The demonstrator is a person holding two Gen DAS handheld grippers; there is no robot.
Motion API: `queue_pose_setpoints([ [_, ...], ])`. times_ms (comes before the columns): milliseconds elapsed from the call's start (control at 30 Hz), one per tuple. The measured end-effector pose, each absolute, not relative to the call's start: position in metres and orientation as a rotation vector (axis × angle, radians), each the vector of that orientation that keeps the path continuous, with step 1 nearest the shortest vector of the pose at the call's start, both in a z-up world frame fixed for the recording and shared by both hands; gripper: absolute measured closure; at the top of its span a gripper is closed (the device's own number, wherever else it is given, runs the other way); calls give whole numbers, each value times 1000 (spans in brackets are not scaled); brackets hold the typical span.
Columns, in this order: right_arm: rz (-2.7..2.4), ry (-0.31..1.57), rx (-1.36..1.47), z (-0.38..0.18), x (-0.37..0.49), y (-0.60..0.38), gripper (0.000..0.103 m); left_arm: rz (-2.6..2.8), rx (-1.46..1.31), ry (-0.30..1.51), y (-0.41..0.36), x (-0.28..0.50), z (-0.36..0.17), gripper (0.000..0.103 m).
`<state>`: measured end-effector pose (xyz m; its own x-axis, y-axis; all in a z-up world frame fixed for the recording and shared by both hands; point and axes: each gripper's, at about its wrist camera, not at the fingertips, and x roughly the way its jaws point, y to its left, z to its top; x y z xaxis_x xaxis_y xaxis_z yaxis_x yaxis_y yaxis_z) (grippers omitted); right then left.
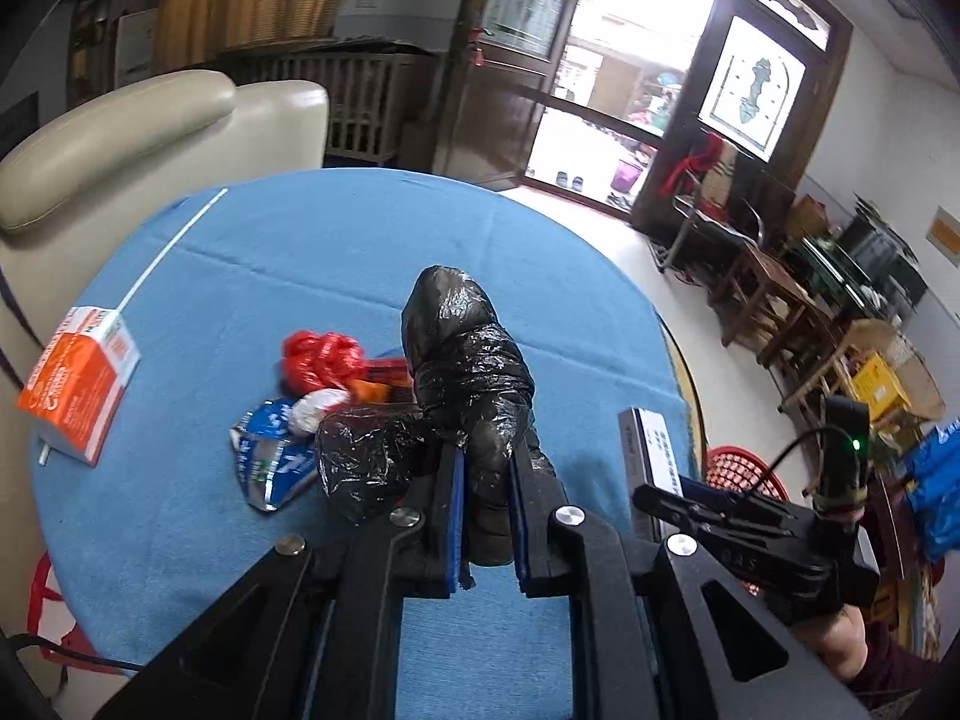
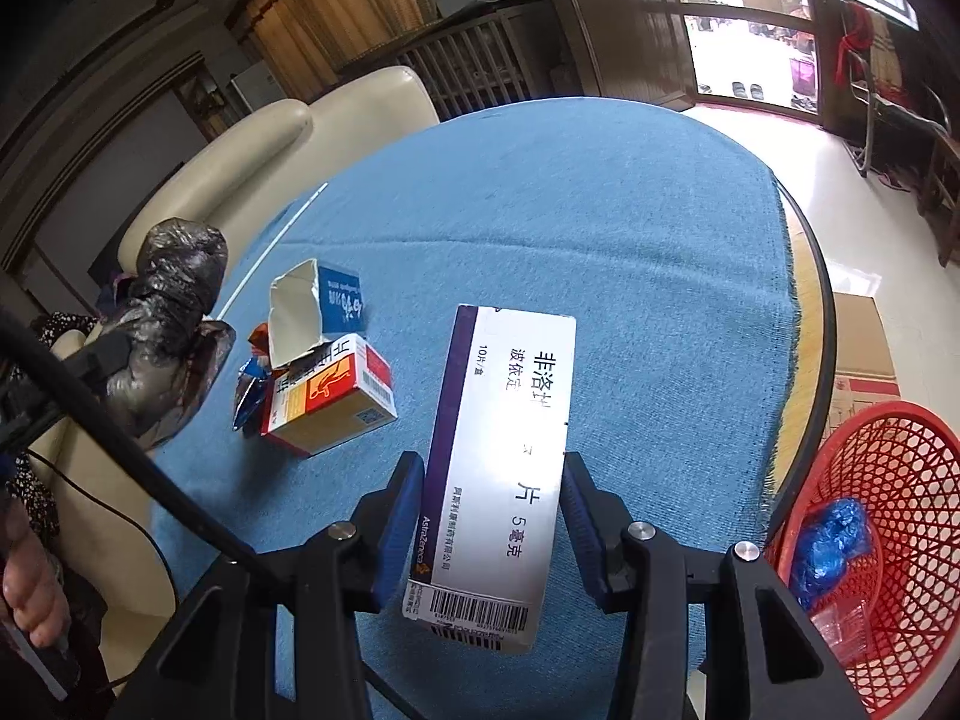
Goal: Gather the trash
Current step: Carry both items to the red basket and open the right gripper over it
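Note:
My left gripper (image 1: 487, 474) is shut on a crumpled black plastic bag (image 1: 465, 354) and holds it above the blue tablecloth (image 1: 336, 252); the bag also shows in the right wrist view (image 2: 165, 324). My right gripper (image 2: 493, 495) is shut on a long white and purple medicine box (image 2: 501, 462), which also shows edge-on in the left wrist view (image 1: 651, 456). On the cloth lie a red plastic bag (image 1: 321, 357), a blue and white wrapper (image 1: 270, 459) and an orange and white box (image 1: 78, 384). A red mesh basket (image 2: 900, 516) stands at the right, off the table.
A torn blue and white carton (image 2: 312, 312) sits by an orange box (image 2: 336, 399). Blue plastic (image 2: 831, 540) lies in the basket. A cream sofa (image 1: 120, 138) is behind the table. A cardboard box (image 2: 864, 354) sits on the floor. Wooden stools (image 1: 774, 288) stand at the right.

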<state>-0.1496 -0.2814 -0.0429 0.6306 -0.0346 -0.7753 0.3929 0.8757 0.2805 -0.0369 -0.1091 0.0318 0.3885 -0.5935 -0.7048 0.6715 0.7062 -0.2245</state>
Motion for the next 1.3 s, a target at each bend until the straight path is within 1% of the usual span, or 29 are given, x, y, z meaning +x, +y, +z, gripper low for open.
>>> queue_pose_setpoints([
  [633, -357, 800, 513, -34, -192, -322, 54, -959, 244, 941, -175, -72, 5, 89],
  [1300, -590, 754, 677, -47, -289, -404, 54, -1191, 442, 963, -281, -125, -3, 89],
])
